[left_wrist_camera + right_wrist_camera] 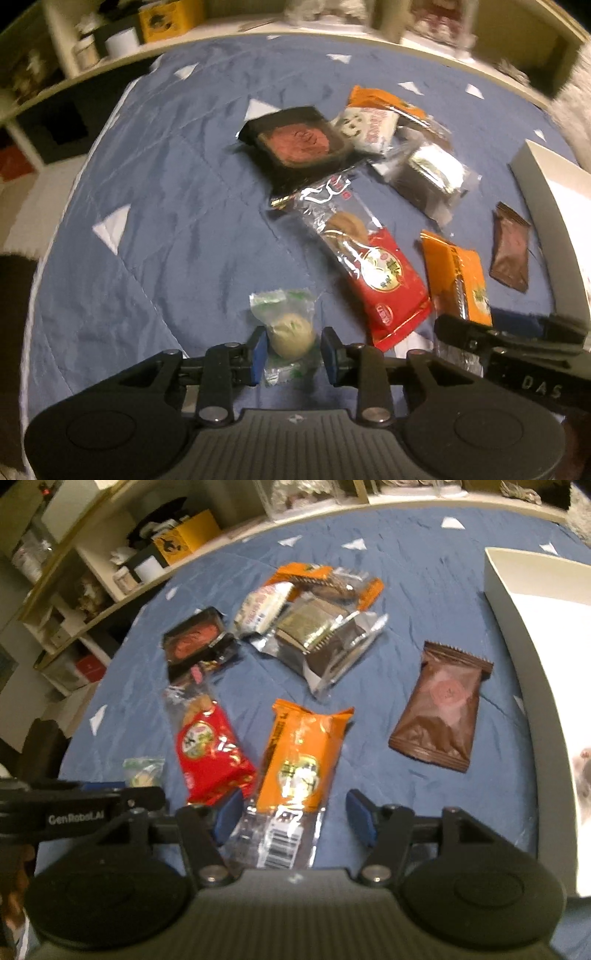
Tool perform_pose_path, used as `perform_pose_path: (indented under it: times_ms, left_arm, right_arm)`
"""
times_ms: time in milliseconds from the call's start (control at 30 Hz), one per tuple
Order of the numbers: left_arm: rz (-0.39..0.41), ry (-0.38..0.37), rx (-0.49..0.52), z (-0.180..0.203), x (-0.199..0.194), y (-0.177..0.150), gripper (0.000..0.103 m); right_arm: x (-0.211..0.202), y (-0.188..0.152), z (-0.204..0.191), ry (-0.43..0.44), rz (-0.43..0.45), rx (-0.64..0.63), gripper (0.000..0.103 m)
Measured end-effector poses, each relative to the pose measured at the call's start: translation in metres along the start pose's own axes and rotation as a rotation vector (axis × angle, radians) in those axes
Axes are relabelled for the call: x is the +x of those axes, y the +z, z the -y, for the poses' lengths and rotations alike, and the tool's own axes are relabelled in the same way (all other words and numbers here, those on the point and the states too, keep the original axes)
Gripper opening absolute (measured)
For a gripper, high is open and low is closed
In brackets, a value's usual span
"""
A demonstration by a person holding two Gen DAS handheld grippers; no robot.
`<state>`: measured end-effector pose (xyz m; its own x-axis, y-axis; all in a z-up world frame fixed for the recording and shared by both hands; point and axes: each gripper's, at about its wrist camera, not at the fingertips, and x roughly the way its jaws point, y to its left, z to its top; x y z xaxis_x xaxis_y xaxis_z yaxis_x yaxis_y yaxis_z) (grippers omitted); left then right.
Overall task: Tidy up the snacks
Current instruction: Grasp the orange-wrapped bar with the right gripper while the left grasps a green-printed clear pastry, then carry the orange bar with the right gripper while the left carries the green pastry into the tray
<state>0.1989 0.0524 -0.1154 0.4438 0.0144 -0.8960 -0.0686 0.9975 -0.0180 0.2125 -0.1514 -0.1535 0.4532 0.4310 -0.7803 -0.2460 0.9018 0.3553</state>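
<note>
Crinkly clear wrap on the green-wrapped round pastry [291, 334] between the narrowly parted left gripper [293, 350] may slip on closing, while the wide right gripper [291, 821] straddling the orange packet [301, 757] risks snagging the red packet [212, 753] alongside.

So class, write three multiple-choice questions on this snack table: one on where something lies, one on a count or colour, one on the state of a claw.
1. What lies between the left claw fingers?
A green-wrapped round snack
B brown packet
C white box

2. How many orange packets are there?
A one
B two
C four

3. The right claw is:
A shut on the brown packet
B open around the near orange packet
C out of view

Answers: 1 A, it sits between the blue pads. 2 B, near one plus the far orange packet in the pile. 3 B, fingers spread either side.
</note>
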Motion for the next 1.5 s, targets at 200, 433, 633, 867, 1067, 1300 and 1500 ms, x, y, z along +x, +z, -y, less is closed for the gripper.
perform_pose_path:
  times_ms: [200,433,633,867,1067,1300,1500]
  left_arm:
    - [0.0,-0.024,-0.163,-0.011,0.008,0.002,0.034]
    - [0.026,-0.04,-0.191,-0.018,-0.004,0.004,0.032]
    - [0.084,-0.061,-0.163,-0.015,-0.029,0.003,0.032]
    - [0.173,-0.132,-0.138,-0.004,-0.064,0.001,0.032]
    - [0.234,-0.186,-0.115,0.01,-0.094,0.002,0.032]
    - [0.247,-0.259,-0.062,0.048,-0.11,0.005,0.032]
    - [0.244,-0.326,-0.02,0.099,-0.115,0.007,0.032]
  right_arm:
    - [-0.003,-0.001,0.003,0.019,-0.015,-0.014,0.047]
    - [-0.011,-0.002,0.002,0.042,-0.004,-0.08,0.039]
    - [-0.035,0.002,-0.004,0.035,0.067,-0.164,0.039]
    - [-0.074,0.01,0.0,0.021,0.157,-0.208,0.039]
    - [-0.116,0.018,0.019,-0.017,0.217,-0.211,0.04]
    - [-0.162,0.018,0.054,-0.089,0.263,-0.181,0.04]
    - [-0.192,0.009,0.088,-0.142,0.281,-0.144,0.04]
